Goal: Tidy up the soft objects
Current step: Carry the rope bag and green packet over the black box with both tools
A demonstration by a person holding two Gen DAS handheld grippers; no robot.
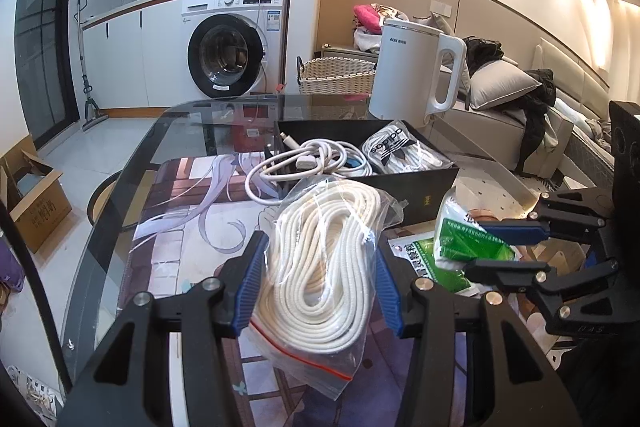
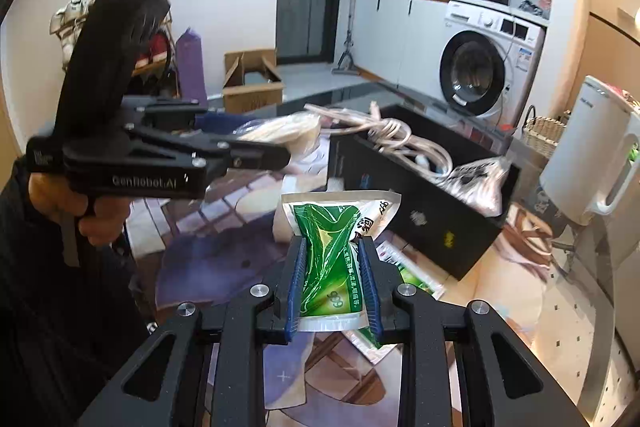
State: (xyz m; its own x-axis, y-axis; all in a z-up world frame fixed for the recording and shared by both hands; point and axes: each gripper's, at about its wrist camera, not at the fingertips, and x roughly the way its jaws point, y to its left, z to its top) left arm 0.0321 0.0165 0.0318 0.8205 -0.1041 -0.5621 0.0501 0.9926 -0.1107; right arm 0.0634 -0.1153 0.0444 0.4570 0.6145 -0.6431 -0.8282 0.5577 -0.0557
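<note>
Kitchen-laundry corner behind, washing machine [image 1: 230,53] and white kettle [image 1: 416,71] in view; we work on a glass table [image 1: 120,187] covered by a printed desk mat [image 1: 192,211]. A black box [image 1: 416,187] on the mat already holds a white cable [image 1: 312,159] and a bagged item. Left gripper [image 1: 320,287] is clamped on a zip bag of coiled white rope [image 1: 320,259], held above the mat — limp, light, film slippery, so we judge a squeeze across the coil bulk safer than the film edge. Right gripper [image 2: 332,291] is clamped on a green sachet [image 2: 332,251] just short of the box; soft, crinkly, likely light — grip mid-body
</note>
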